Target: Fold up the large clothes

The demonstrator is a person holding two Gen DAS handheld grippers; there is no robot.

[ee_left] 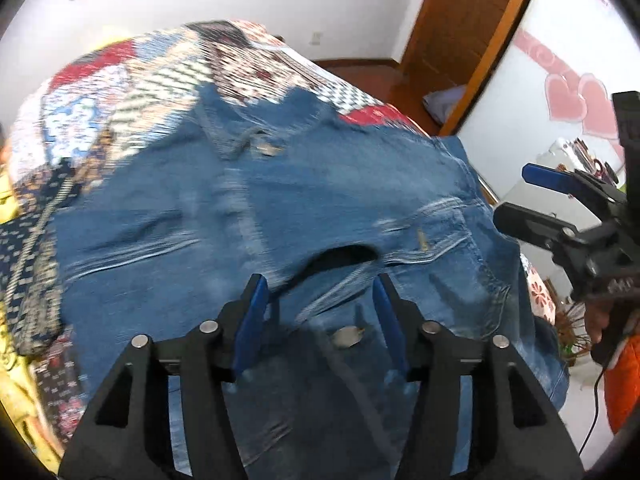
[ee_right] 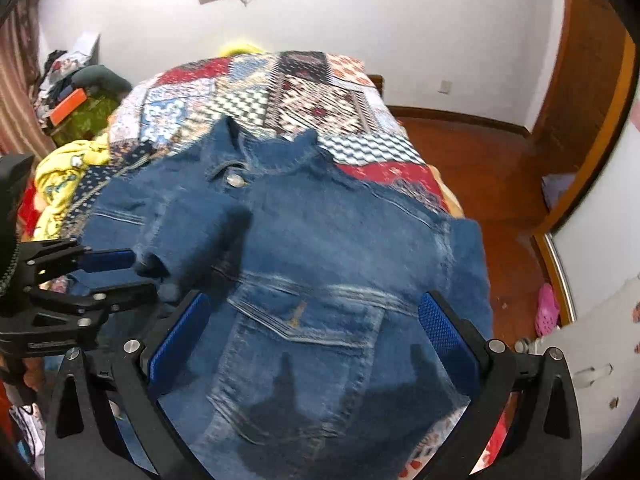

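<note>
A blue denim jacket with metal buttons is spread front-up on a bed covered by a multicoloured patchwork quilt, collar toward the far end, with one sleeve laid inward across the chest. The left hand-held gripper is held just above the button placket with its jaws partly parted and nothing pressed between them. The right hand-held gripper is held wide over the chest pocket, also empty. For a neat fold, the outer side edge should probably be pinched at shoulder and hem together, lifted little, and carried inward evenly so the denim is not dragged across the quilt.
</note>
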